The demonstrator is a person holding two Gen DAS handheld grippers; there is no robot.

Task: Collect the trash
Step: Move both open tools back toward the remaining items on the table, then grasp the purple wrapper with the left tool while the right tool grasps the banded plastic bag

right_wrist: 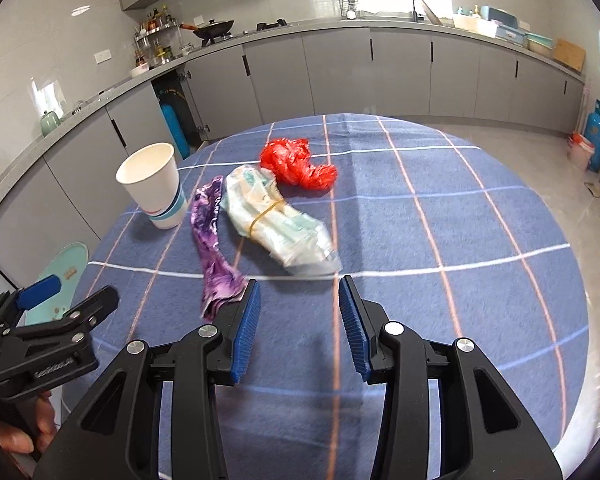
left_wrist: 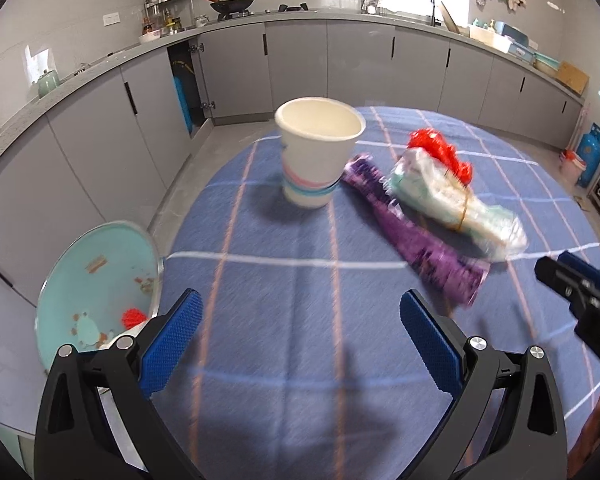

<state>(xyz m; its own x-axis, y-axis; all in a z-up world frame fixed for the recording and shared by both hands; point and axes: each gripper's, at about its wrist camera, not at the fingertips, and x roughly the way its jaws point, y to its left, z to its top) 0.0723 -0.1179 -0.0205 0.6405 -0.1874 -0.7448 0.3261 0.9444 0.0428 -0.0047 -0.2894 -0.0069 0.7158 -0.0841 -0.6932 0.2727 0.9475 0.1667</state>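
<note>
Trash on blue checked counter (right_wrist: 460,240), four pieces clustered: paper cup (right_wrist: 156,186) upright, far left edge; purple wrapper (right_wrist: 214,248) beside it; clear bag bundle (right_wrist: 276,220) with rubber band touching wrapper; red plastic bag (right_wrist: 296,162) behind bundle. All light, I'd say. Wrapper, bags soft, crinkly, maybe slippery: pinch mid-body; bundle best at band. Cup thin, crushable: grip wall gently. My right tool (right_wrist: 300,328) part open, empty, near bundle's tip. My left tool (left_wrist: 300,344) wide open, empty. Teal bin (left_wrist: 100,280) below counter edge, left.
</note>
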